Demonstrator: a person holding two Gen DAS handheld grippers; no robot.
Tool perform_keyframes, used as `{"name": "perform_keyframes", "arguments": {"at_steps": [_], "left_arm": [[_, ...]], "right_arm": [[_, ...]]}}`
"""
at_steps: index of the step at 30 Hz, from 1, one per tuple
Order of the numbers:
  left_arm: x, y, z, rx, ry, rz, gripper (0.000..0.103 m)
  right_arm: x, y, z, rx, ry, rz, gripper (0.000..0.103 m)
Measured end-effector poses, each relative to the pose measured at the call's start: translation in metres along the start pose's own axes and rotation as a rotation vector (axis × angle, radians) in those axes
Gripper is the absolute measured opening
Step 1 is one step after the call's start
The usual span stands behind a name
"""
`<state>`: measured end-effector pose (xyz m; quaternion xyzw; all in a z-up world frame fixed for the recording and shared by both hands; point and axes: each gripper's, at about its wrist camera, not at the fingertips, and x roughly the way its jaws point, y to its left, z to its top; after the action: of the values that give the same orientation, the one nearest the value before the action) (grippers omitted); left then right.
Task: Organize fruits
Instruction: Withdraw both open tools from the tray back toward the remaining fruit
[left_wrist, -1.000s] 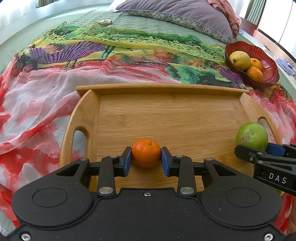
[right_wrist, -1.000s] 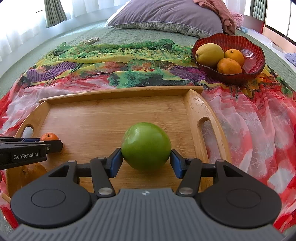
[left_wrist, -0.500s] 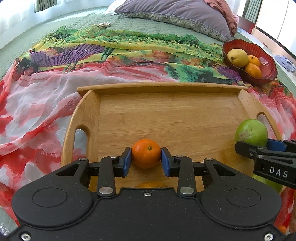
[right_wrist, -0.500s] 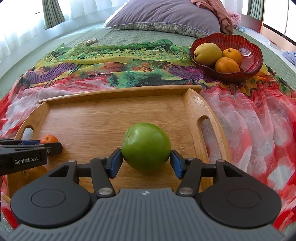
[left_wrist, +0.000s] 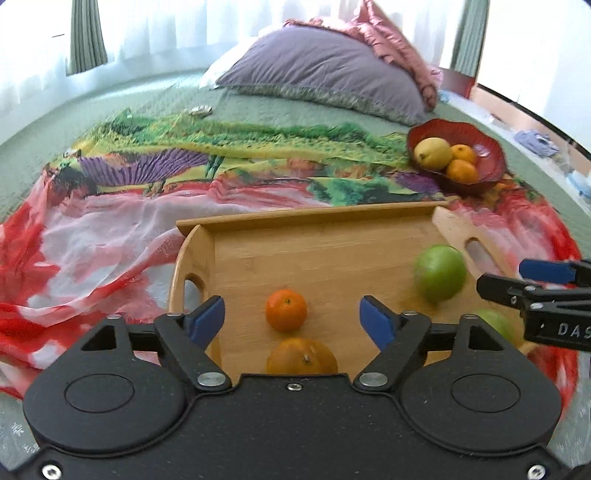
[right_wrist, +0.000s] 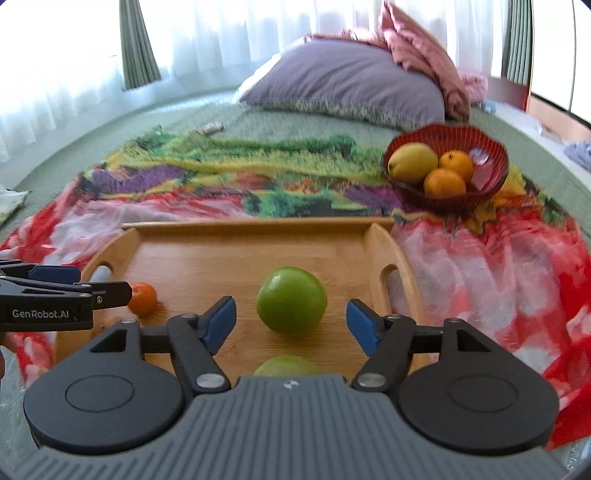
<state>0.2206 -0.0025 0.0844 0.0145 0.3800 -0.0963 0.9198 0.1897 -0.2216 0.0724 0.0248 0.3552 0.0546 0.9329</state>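
Observation:
A small orange tangerine (left_wrist: 286, 309) rests on the wooden tray (left_wrist: 317, 225), just ahead of my open left gripper (left_wrist: 293, 319); a second orange fruit (left_wrist: 301, 357) lies right under its body. A green apple (right_wrist: 291, 300) rests on the tray (right_wrist: 258, 225) ahead of my open right gripper (right_wrist: 291, 321), and another green fruit (right_wrist: 286, 366) peeks out below it. The apple (left_wrist: 439, 273) and the right gripper's fingers (left_wrist: 517, 288) show at the right of the left wrist view. The left gripper's fingers (right_wrist: 74, 291) show at the left of the right wrist view.
A red bowl (right_wrist: 480, 184) with a yellow mango (right_wrist: 412, 162) and two oranges (right_wrist: 445, 182) sits behind the tray to the right. A colourful scarf (left_wrist: 147, 192) covers the green bedspread. A purple pillow (right_wrist: 347, 85) lies at the back.
Both grippers have opened and let go: the tangerine and the green apple now sit free on the tray. Both grippers have pulled back and tilted up, showing more of the room.

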Motion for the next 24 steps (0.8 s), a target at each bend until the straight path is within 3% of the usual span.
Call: {"name": "perform_keyframes", "arguments": {"at_steps": [9,24], "left_arm": [[-0.051,-0.005,-0.042,0.012,-0.071,-0.013,0.087],[-0.089,-0.014,-0.107,0.03,-0.096,-0.023,0.092]], "right_arm": [[-0.063,-0.006,-0.035,-0.058,-0.144,0.005,0.09],[-0.105,-0.008,-0.104,-0.168,-0.2,-0.063,0.098]]}}
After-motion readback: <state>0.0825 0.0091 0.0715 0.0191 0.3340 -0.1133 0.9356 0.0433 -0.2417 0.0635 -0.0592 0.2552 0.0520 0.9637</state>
